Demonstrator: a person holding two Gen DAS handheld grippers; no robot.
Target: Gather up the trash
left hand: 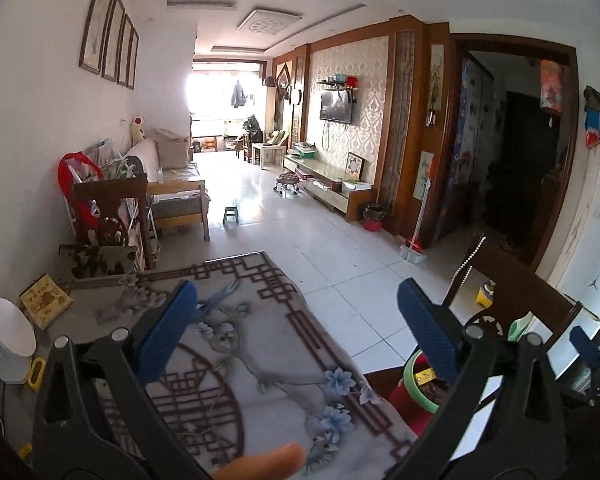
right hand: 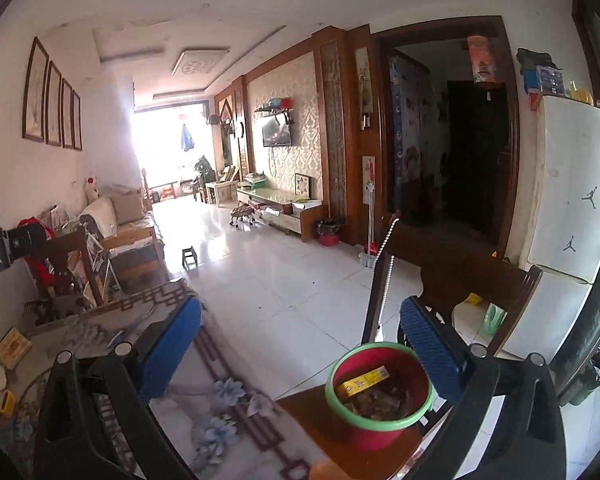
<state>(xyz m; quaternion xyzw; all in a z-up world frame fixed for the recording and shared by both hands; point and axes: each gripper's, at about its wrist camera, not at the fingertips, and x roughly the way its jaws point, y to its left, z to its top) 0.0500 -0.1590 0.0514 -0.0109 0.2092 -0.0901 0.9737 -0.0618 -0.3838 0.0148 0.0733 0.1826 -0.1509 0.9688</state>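
A red bin with a green rim stands on a wooden chair seat beside the table; inside lie a yellow box and crumpled brownish scraps. In the left wrist view the same bin shows partly behind the right finger. My left gripper is open above the table with the flowered cloth, nothing between its blue pads. My right gripper is open too, held above the table edge and the bin, empty. A fingertip shows at the bottom of the left wrist view.
A white fan and a yellow booklet sit at the table's left. Wooden chairs stand by the wall and by the bin. A white fridge is at right. The tiled floor runs toward a sofa and TV stand.
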